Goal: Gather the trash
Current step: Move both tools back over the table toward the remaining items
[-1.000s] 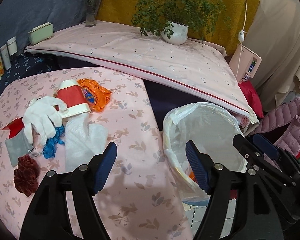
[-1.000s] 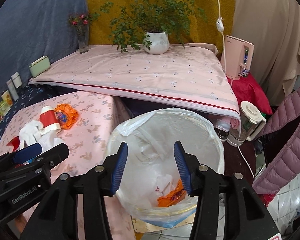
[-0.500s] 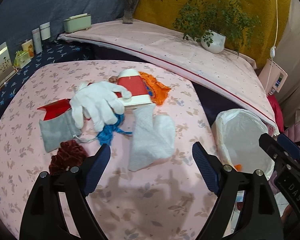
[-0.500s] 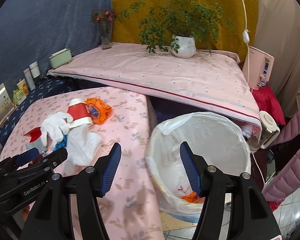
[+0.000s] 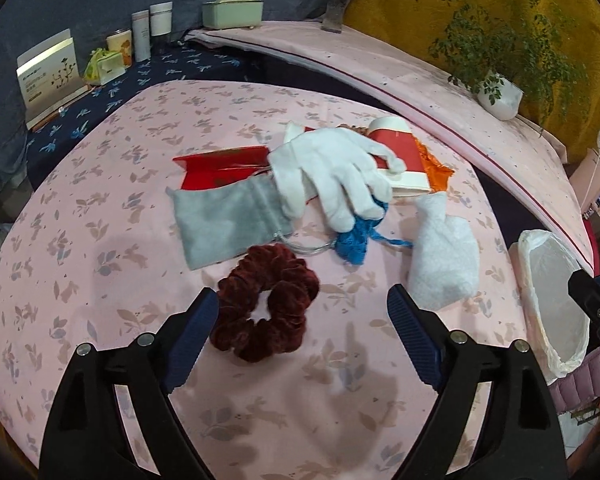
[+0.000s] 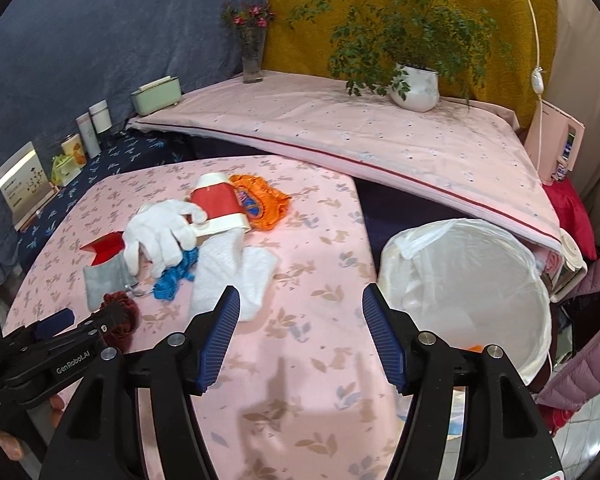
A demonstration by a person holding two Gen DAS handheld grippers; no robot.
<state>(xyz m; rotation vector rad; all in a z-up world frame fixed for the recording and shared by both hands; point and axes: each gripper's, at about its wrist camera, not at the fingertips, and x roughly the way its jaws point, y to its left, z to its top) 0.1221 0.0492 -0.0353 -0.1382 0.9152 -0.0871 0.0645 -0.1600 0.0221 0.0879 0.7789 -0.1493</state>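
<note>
Desk lying under pink leaf-print cloth, clutter heaped mid-surface. Right view alone showing inside of lined bin beside desk edge, orange scrap at bottom; left view catching only its rim. Left tongs gaping wide, holding nothing, hanging over maroon velvet scrunchie. Right tongs partly open, empty, above bare cloth. White knit glove draping over grey pouch and red-white paper cup.
</note>
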